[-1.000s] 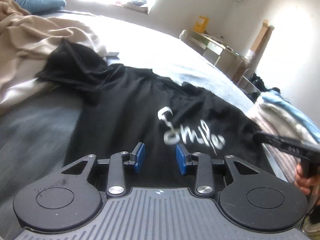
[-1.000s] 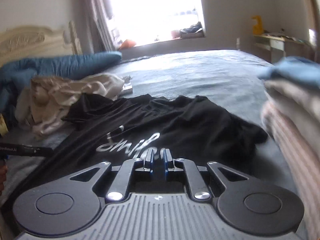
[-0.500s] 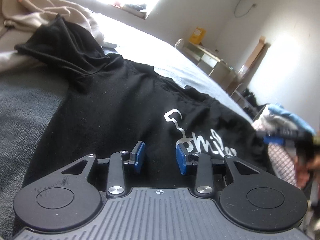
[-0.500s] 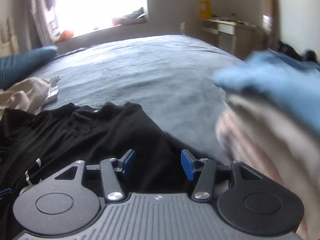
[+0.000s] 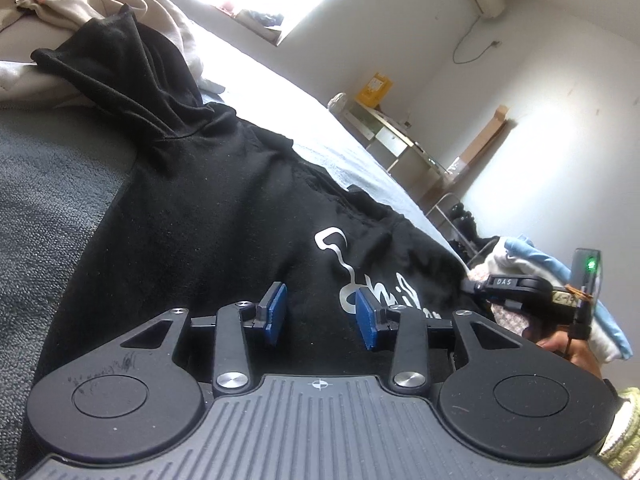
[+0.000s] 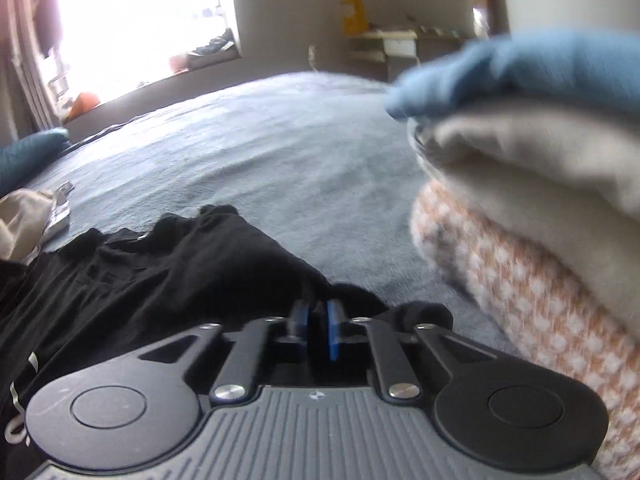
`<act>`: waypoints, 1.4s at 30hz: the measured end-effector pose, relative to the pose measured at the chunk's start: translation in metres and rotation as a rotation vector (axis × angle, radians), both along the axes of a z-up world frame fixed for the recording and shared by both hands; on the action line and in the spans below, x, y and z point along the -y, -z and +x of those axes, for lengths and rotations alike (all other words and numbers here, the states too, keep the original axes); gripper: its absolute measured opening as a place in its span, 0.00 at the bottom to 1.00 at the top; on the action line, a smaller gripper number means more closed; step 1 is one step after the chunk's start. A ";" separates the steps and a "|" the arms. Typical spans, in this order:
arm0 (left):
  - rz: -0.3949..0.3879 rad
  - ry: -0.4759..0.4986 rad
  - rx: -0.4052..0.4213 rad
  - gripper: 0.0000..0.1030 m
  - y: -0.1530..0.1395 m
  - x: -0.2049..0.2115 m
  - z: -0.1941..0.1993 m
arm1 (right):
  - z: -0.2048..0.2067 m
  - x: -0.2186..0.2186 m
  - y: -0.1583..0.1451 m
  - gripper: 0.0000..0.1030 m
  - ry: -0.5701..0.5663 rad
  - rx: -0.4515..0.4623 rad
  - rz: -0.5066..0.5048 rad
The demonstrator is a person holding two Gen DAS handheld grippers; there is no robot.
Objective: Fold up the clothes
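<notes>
The black hoodie was spread on the bed ahead of the left gripper, its jaws opening with nothing pinched; the right gripper, nearer the hoodie's edge, was closing, cloth apparently caught between its pads

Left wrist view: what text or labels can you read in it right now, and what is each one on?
"DAS": small label on the right gripper.
White script on the black shirt, starting "Chil"; the rest is hidden behind the left gripper.
A handwritten tag on the right gripper's body: too small to read.
Yellow box on the far shelf: print too blurred.
</notes>
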State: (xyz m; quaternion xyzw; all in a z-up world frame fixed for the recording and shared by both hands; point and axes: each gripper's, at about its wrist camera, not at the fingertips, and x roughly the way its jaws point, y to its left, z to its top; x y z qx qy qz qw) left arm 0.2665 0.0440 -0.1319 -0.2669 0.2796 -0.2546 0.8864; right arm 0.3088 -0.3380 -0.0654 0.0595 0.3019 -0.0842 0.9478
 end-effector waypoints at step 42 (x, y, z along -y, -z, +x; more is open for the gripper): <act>-0.039 0.009 -0.001 0.38 0.004 -0.004 0.000 | 0.036 0.000 -0.070 0.02 -0.168 0.024 -0.012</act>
